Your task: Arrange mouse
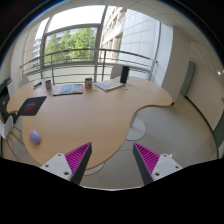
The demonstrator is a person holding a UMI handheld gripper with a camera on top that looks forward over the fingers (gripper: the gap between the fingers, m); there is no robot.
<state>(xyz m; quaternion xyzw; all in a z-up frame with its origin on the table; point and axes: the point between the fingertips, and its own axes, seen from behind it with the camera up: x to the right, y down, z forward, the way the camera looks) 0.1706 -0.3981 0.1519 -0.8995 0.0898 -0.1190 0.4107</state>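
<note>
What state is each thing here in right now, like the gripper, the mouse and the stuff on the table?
gripper: open, holding nothing, raised above the floor short of the table.
mouse: lying untouched near the table's near edge, ahead and left of the fingers.
table: standing, with things spread along its far side.
laptop: lying flat on the table's far side.
cup: upright.

A curved wooden table [90,110] is seen across the middle of the frame, with large windows [75,45] behind it at the upper left. The gripper [112,160] is held at the bottom centre, its two fingers spread apart with nothing between them; the purple pads [78,157] are shown on their inner faces. A small mouse [35,137] is seen at the lower left, on the table's near edge. A laptop [108,84], a mug [88,82] and a dark mat [31,105] are placed farther back.
</note>
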